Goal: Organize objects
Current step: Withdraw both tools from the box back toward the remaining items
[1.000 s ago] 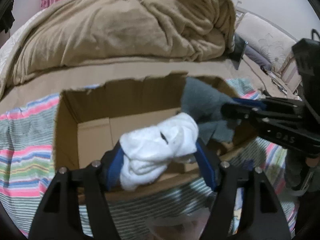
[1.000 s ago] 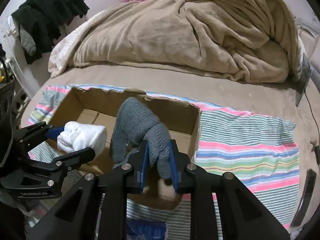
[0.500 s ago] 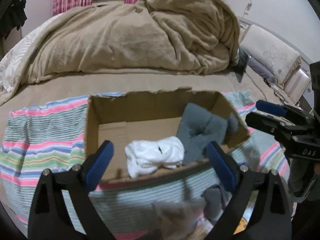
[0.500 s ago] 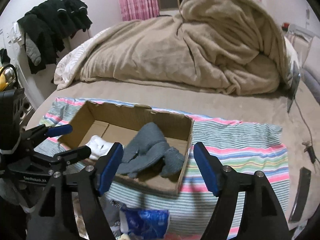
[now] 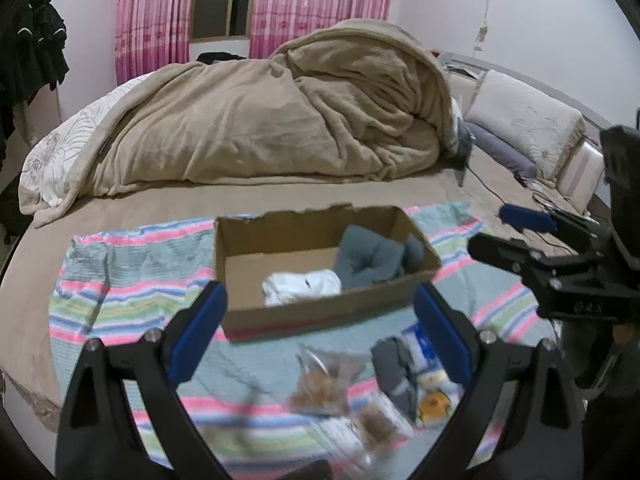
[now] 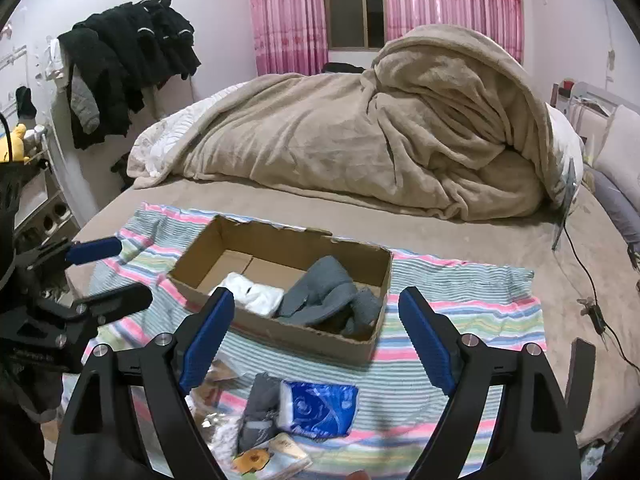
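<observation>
Fingers of the left gripper [image 5: 320, 328] are spread wide apart, and nothing is held between them. Fingers of the right gripper [image 6: 316, 338] are spread wide too, with nothing held. A cardboard box [image 6: 280, 322] is seen ahead of both grippers, just past the fingertips and not touched by them. Inside the box, a white sock [image 6: 256, 298] is laid toward the left, and a gray sock [image 6: 324, 294] is laid right beside it, toward the right end. The box is set on a striped cloth [image 6: 460, 308] spread over a bed [image 6: 500, 242]. Nearer than the box, under the fingers, a blue packet [image 6: 320, 404] and another gray sock [image 6: 256, 412] are lying on the cloth. A big tan blanket [image 6: 360, 140] is piled up farther back on the bed.
</observation>
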The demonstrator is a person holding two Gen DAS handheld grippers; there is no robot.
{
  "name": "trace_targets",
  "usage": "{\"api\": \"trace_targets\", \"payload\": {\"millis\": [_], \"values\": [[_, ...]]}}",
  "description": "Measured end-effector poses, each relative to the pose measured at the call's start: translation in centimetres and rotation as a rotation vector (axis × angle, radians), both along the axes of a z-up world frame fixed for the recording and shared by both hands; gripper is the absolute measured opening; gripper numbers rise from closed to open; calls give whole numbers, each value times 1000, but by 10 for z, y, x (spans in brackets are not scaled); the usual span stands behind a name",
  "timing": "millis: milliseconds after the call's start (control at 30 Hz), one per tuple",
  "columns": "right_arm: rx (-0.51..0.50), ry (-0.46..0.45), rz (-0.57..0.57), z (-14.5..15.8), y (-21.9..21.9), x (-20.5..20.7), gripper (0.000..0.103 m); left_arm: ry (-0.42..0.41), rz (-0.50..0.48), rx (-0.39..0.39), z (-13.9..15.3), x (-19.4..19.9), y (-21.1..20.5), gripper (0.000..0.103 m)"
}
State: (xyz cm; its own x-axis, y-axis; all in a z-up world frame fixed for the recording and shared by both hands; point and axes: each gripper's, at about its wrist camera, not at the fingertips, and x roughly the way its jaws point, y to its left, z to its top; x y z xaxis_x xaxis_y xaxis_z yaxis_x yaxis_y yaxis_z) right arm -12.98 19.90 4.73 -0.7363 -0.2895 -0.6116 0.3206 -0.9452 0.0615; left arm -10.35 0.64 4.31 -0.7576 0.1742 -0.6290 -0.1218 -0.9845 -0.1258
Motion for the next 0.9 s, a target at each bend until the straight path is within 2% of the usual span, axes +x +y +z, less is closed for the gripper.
{"api": "trace_targets", "payload": {"millis": [200,400,600,900], "values": [[6,-11,20,5,0,22,87,0,-1,7,2,26,6,95],[18,-18,32,1,0,40,87,-24,-1,11,-11,37,14,95],[14,-52,20,-17,5,43,87,-85,-19,-4,-39,35,22,95],[16,-133,-12,-59,14,25,87,-148,-6,-14,-72,18,25,95]]}}
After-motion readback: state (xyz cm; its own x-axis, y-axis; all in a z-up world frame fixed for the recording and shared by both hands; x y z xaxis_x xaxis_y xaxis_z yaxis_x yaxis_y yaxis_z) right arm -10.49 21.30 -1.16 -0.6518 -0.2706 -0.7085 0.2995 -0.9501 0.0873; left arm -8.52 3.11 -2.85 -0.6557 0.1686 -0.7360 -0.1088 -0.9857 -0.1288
